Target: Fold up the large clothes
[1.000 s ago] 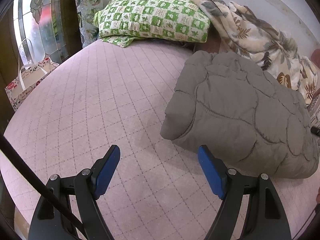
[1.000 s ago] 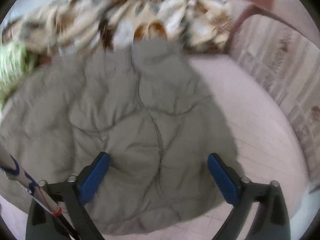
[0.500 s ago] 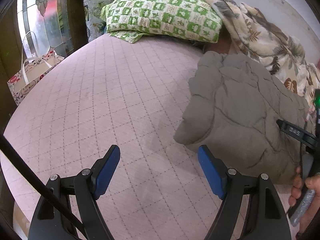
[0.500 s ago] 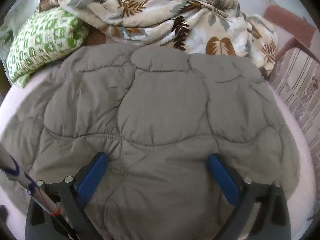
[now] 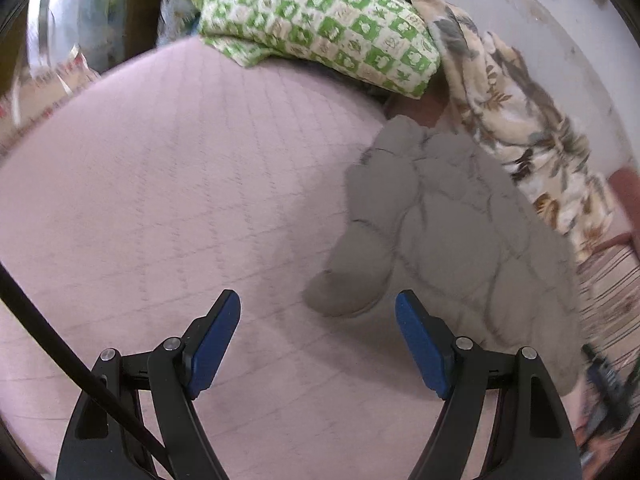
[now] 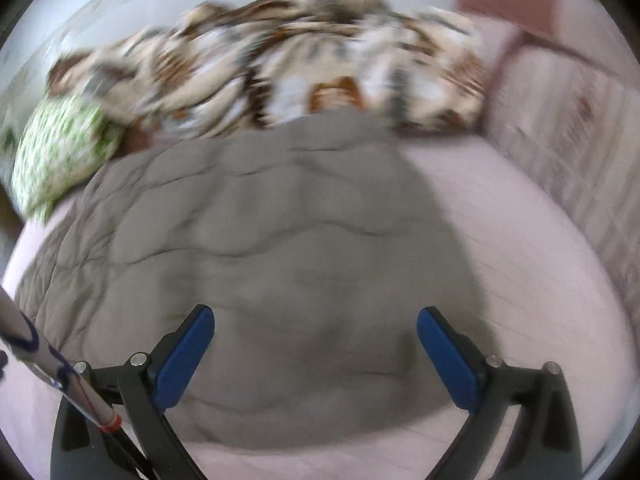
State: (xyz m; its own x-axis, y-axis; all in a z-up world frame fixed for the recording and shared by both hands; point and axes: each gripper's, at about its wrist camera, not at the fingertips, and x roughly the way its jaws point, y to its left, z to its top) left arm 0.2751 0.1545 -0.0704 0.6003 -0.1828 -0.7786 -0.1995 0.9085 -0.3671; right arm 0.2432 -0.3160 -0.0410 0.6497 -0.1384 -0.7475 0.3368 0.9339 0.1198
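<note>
Left wrist view: the left gripper hangs above the pink quilted bedspread with its two blue-padded fingers spread wide and nothing between them. Just ahead of it and to its right lies the grey quilted jacket, folded into a thick bundle on the bedspread; the bundle's nearest rounded corner sits just ahead of the gap between the pads, apart from both. A black cable crosses the lower left corner beside the gripper's frame. Farther ahead, a green-and-white checked pillow rests at the far end of the bed, and a leaf-patterned blanket is heaped along the wall to the right, just behind the jacket. At the right edge a dark device is cut off and too blurred to identify, as are the things past the bed's left edge.

Right wrist view, heavily motion-blurred: the right gripper is poised over the jacket, jaws released and wide, grasping nothing. Whether the pads touch the fabric I cannot tell. The jacket fills the space directly ahead and to the left; bare bedspread shows to the right. Beyond the jacket the blanket smears across the far side, with the pillow at far left. A pale patterned cable cuts the lower left corner.
</note>
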